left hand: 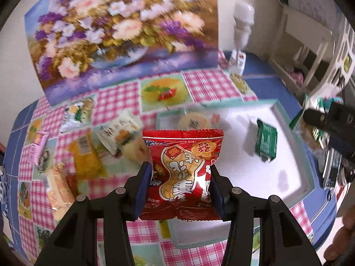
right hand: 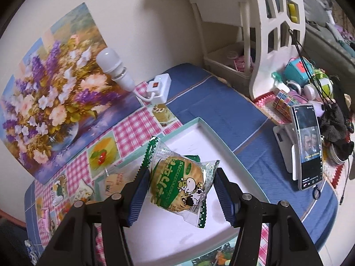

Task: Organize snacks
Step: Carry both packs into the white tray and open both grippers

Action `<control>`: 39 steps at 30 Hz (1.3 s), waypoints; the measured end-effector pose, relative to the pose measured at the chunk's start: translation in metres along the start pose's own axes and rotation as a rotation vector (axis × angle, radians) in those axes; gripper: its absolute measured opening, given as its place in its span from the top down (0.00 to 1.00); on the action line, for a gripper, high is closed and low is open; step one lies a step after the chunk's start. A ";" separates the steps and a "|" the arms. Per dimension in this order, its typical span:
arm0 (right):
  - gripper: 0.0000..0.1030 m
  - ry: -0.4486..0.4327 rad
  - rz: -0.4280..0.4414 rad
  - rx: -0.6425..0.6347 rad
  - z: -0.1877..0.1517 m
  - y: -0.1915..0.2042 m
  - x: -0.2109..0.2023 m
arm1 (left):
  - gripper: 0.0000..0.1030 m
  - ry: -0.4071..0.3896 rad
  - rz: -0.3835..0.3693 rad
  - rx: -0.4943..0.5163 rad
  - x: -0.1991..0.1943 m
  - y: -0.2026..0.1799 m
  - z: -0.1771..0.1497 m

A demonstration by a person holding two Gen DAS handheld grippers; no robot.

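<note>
Snack sorting is under way, with both claws loaded above a shallow white tray with a pale teal rim [left hand: 308, 155] that sits on the tabletop with the pink-checked picture cloth [left hand: 206, 82]. Left claw [left hand: 180, 188] is closed narrowly on a red foil packet printed with a peanut figure [left hand: 184, 166], pads pressing both its sides, and hangs over the near left edge of the tray. Right claw [right hand: 179, 194] is closed at mid width on a clear packet with green zigzag ends holding a round cracker [right hand: 179, 181], above the white tray floor. A dark green packet [left hand: 267, 143] already lies in the tray; further loose packets [left hand: 86, 155] lie on the cloth to the left. Judgement: each packet should be lowered until it nearly touches a bare part of the tray floor, clear of the green packet and the rim, before release. Dropping from height risks a bounce outside. Releases are best staggered, so the claws do not collide.
</note>
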State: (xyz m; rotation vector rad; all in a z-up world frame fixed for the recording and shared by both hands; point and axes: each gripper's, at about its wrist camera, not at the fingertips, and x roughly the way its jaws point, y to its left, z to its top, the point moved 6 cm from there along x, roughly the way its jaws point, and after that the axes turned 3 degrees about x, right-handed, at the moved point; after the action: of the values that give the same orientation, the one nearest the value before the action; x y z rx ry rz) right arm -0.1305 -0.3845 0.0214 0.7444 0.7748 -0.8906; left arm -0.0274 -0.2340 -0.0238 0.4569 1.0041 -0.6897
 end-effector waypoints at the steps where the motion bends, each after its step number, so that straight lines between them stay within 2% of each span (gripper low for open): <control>1: 0.40 0.010 -0.001 0.002 -0.001 -0.001 0.003 | 0.50 0.021 -0.006 0.007 0.007 -0.004 -0.004; 7: 0.40 0.127 -0.004 0.025 -0.025 -0.005 0.038 | 0.50 0.107 -0.007 0.045 0.038 -0.019 -0.022; 12: 0.40 0.194 -0.023 0.023 -0.040 -0.007 0.059 | 0.50 0.128 -0.005 0.069 0.049 -0.026 -0.028; 21: 0.39 0.323 -0.049 0.017 -0.068 -0.010 0.095 | 0.50 0.158 -0.007 0.045 0.057 -0.021 -0.033; 34: 0.39 0.334 -0.062 0.007 -0.073 -0.013 0.102 | 0.49 0.183 -0.007 0.058 0.065 -0.020 -0.037; 35: 0.39 0.335 -0.061 0.007 -0.073 -0.012 0.102 | 0.45 0.182 -0.007 0.058 0.065 -0.019 -0.037; 36: 0.39 0.335 -0.061 0.007 -0.074 -0.012 0.102 | 0.36 0.179 -0.005 0.055 0.065 -0.019 -0.036; 39: 0.37 0.337 -0.061 0.015 -0.074 -0.010 0.103 | 0.28 0.176 -0.030 0.049 0.063 -0.021 -0.035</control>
State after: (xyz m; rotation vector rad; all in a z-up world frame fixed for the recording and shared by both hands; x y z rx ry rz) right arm -0.1168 -0.3683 -0.1043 0.9008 1.0945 -0.8360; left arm -0.0412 -0.2465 -0.0967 0.5536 1.1639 -0.7110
